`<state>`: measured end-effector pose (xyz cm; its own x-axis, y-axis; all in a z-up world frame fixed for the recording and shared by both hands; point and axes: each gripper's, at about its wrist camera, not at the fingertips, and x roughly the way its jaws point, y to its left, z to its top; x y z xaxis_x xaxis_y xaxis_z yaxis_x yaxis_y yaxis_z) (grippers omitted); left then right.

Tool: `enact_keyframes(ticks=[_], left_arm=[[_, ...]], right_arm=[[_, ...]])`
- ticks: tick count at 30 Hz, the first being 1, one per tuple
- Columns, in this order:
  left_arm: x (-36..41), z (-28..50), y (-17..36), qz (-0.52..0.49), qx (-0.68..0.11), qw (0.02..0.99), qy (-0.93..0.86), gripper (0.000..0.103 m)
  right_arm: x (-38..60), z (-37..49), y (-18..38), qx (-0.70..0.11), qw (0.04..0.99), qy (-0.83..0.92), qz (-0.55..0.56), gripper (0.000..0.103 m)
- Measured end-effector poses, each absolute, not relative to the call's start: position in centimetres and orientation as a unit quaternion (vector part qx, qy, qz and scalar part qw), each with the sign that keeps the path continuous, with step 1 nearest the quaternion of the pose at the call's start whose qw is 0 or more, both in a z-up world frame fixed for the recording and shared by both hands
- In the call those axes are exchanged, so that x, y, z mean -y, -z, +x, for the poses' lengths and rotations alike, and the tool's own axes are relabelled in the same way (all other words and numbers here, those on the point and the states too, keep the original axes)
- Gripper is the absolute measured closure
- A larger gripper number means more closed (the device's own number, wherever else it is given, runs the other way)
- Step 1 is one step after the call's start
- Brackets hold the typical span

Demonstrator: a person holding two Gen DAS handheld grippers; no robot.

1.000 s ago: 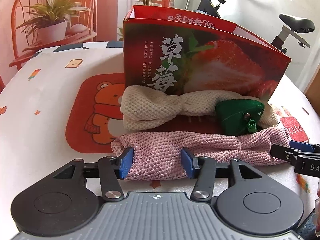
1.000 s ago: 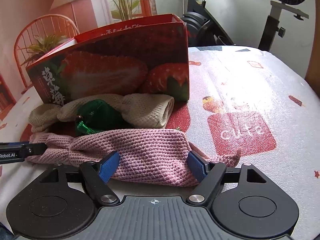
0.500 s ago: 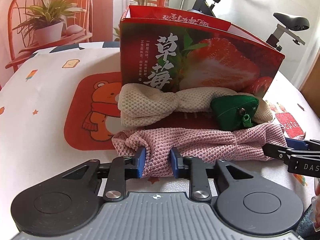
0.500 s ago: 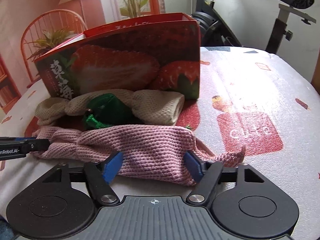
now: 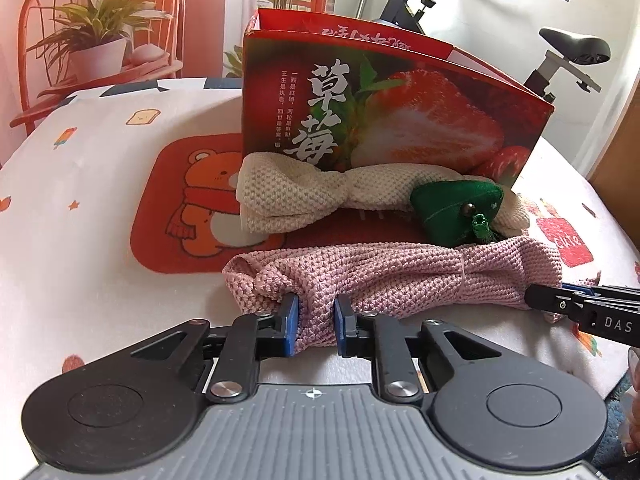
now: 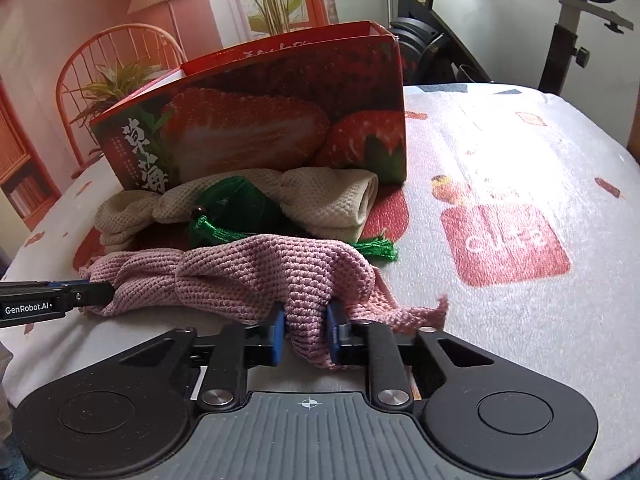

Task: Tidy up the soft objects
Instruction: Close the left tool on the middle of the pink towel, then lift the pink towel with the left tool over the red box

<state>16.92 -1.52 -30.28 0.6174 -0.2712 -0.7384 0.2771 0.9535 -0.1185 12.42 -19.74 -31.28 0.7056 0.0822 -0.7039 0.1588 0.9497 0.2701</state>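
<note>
A pink knitted cloth lies bunched across the patterned tablecloth, in front of a cream knitted cloth and a green tasselled pouch. My left gripper is closing, and its blue pads pinch a fold at the cloth's left end. In the right wrist view my right gripper is also closing, its pads squeezing a fold at the right end of the pink cloth. The cream cloth and pouch sit behind it. A red strawberry box stands open-topped at the back.
The strawberry box stands right behind the cloths. A red chair with a potted plant is beyond the table's far left, an exercise bike beyond the far right. Bare tablecloth spreads to the right.
Both grippers' jaws have narrowed from wide apart to pinching the pink cloth, bunching it into folds. The cloth's right end has lifted and gathered. Neither hand has shifted much.
</note>
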Motion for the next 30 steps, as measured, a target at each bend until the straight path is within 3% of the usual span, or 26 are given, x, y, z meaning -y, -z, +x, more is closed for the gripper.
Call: enact_keyframes(ticks=[12,26,30], left_arm=[[0.1,14.5,29.5,-0.016,-0.4,0.904,0.147,0.091],[-0.5,12.6,26.4,-0.026,-0.335,0.929,0.154,0.092],[-0.1,13.4,23.8,0.004,-0.283,0.946,0.16,0.092]], right_arm=[[18.3,9.4,29.6,-0.368,0.916,0.001,0.158,0.091],[18.1,7.9,26.3,-0.31,0.94,-0.008,0.141,0.091],[18.9,8.4,24.3,-0.278,0.95,-0.012,0.14,0.092]])
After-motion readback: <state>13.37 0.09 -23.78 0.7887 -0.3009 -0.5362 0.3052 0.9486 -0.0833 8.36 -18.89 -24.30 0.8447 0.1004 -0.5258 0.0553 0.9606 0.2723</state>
